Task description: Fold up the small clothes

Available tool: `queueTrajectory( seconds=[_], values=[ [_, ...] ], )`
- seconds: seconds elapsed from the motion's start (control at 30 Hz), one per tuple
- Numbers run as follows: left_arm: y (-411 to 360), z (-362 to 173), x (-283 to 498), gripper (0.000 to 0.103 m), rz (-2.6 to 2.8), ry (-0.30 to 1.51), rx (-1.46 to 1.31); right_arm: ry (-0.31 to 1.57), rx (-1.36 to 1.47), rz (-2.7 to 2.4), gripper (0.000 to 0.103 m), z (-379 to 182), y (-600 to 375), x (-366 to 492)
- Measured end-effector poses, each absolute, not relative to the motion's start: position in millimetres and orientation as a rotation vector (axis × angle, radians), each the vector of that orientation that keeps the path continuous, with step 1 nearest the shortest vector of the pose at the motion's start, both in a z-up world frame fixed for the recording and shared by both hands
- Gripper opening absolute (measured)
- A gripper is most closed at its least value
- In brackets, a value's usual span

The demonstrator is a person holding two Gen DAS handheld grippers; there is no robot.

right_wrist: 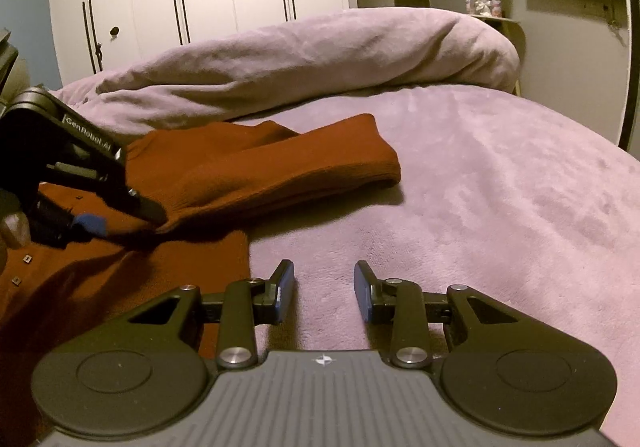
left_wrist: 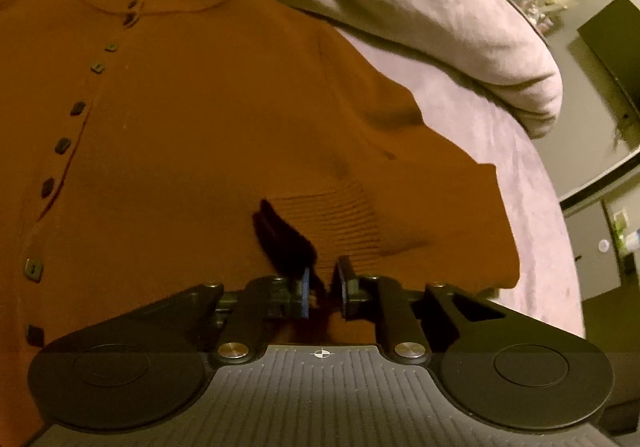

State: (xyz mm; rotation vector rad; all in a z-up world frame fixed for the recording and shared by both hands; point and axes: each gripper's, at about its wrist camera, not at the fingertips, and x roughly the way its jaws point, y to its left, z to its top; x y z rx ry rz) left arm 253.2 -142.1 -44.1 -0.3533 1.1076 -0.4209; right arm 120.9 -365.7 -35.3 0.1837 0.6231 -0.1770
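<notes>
Two grippers are working over one rust-brown buttoned cardigan [left_wrist: 192, 135] that is lying spread on a bed [right_wrist: 500, 187] covered in a mauve plush blanket, with a rolled duvet [right_wrist: 320, 47] lying behind it. The left gripper [left_wrist: 322, 289] is pinching the ribbed cuff of a sleeve [right_wrist: 288, 163]; its jaws are standing almost together, with knit fabric caught between the blue pads. In the right wrist view this same gripper is appearing at the left edge, and the sleeve is lying doubled over the body of the garment, its long axis running from that cuff away and to the right, ending in a rounded fold. The right gripper [right_wrist: 325, 289] is hovering over bare blanket just beside the cardigan's lower side edge; its jaws are standing partly apart and are holding nothing. From this gripper the garment is lying to the left and ahead, so the left hand is plainly the nearer one, already in contact.

The cardigan is looking like a soft, fairly thick knit, face up, with a row of small dark square buttons [left_wrist: 60, 145] running down the front from a round neckline. The body is lying mostly flat with slight rumpling near the hem. The sleeve fold is judged to be under way; the next move is likely depending on carrying the cuff across the body while the right gripper is taking the free side edge.
</notes>
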Motion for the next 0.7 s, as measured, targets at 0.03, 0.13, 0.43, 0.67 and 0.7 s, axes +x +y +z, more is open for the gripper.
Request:
queueTrajectory(
  seconds=[0.03,0.13,0.43,0.67,0.7],
  values=[
    [-139.0,-42.9,253.5,0.013,-0.421,1.103,-0.358,0.626,0.178,-0.180,0.031,-34.7,-364.9,122.0],
    [-132.2,-35.7,256.3,0.011,-0.425,1.077,-0.356,0.632,0.164,-0.188,0.031,-34.4,-362.6,124.8],
    [-90.7,-8.6,264.5,0.009,-0.394,0.977,-0.302,0.656,0.138,-0.215,0.031,-33.4,-358.3,131.5],
    [-35.3,10.5,282.8,0.009,-0.284,0.881,-0.175,0.679,0.114,-0.231,0.031,-29.3,-352.9,135.6],
    [-21.5,12.3,287.4,0.009,-0.245,0.870,-0.157,0.682,0.110,-0.234,0.031,-28.6,-352.0,136.4]
  ],
)
